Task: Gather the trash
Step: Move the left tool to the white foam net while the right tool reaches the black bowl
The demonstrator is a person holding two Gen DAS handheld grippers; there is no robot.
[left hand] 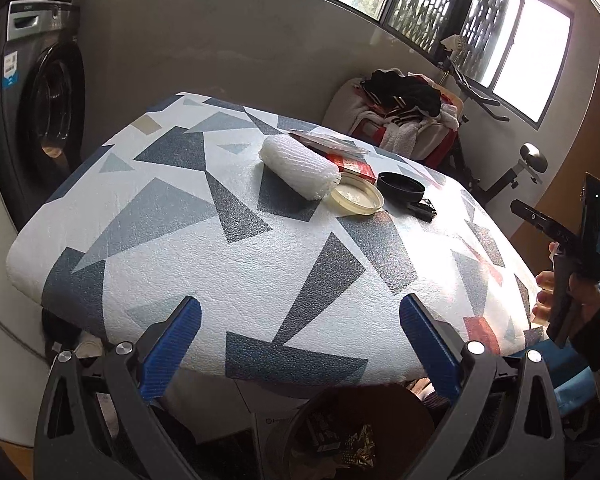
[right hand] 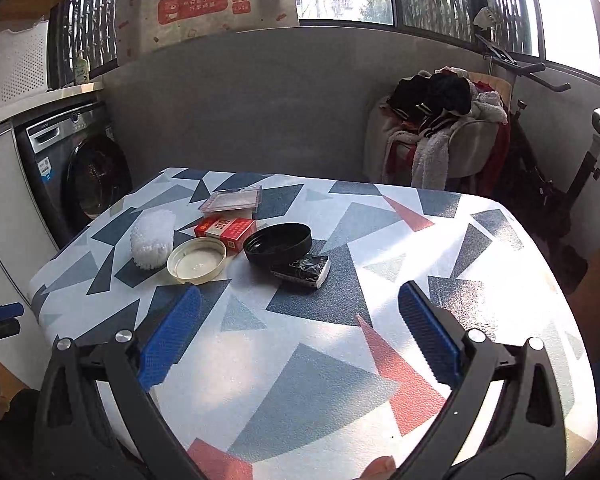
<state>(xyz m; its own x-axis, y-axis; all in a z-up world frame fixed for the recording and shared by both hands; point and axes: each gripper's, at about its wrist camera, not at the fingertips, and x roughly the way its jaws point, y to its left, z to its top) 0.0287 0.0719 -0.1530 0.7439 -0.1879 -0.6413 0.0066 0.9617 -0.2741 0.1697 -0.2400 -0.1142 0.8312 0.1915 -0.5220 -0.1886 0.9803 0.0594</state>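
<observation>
Trash lies in a cluster on the patterned table (right hand: 300,360): a white foam net sleeve (right hand: 153,237), a clear lid (right hand: 196,259), a red carton (right hand: 225,229), a black lid (right hand: 279,242), a black crumpled packet (right hand: 302,271) and a clear plastic pack (right hand: 232,199). The same cluster shows far off in the left wrist view, with the foam sleeve (left hand: 299,168) nearest. My right gripper (right hand: 300,304) is open and empty, just short of the cluster. My left gripper (left hand: 300,316) is open and empty over the table's near edge, above a trash bin (left hand: 356,432) holding wrappers.
A washing machine (right hand: 80,176) stands left of the table. A chair heaped with clothes (right hand: 440,132) and an exercise bike (right hand: 556,148) stand behind on the right. A grey wall with barred windows is at the back. The right hand-held gripper (left hand: 568,252) shows at the table's right edge.
</observation>
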